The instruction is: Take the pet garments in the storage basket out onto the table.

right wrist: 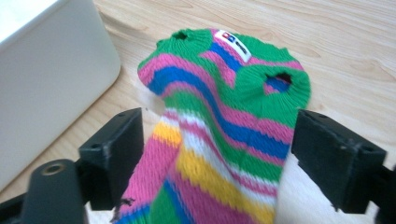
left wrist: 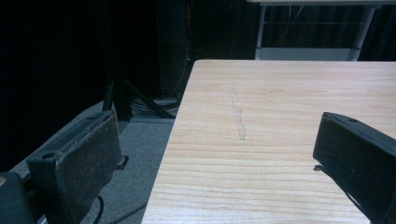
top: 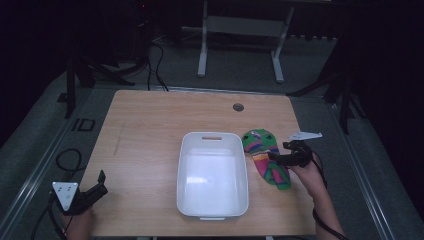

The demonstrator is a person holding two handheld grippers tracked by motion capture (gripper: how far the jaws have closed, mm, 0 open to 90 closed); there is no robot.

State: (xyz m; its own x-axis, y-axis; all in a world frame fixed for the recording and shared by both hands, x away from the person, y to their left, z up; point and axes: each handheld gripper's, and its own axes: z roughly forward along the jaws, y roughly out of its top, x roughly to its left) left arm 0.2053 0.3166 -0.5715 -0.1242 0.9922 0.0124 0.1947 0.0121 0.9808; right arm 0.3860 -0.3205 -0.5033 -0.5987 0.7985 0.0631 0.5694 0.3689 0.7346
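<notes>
Now, right fingers (right wrist: 219, 154): spread wide, one pad on each side of the striped knit sleeve (right wrist: 224, 116); no pad presses on it, so nothing is clamped.
Right gripper (top: 292, 157): sits over the middle of the knit sleeve in the high view, held level and pointing toward the bin.
Knit sleeve, place: lies flat on the counter (top: 145, 135), just beside the right wall of the white bin (top: 212, 175), outside it, perhaps touching at the green end.
Knit sleeve, long axis: runs away from the person, green end with the white label far, pink and yellow stripes near; in the right gripper view it runs straight ahead between the two pads.
Direction that matters: the bin lies to the left of the sleeve, so, as I judge it, a lift into the bin would go left over the bin's right rim.
Nearer hand: the right hand, by far.
Left fingers (left wrist: 224, 158): apart, holding nothing, bare wood between them.
Left gripper (top: 85, 195): at the near left corner of the counter, well apart from bin and sleeve.
</notes>
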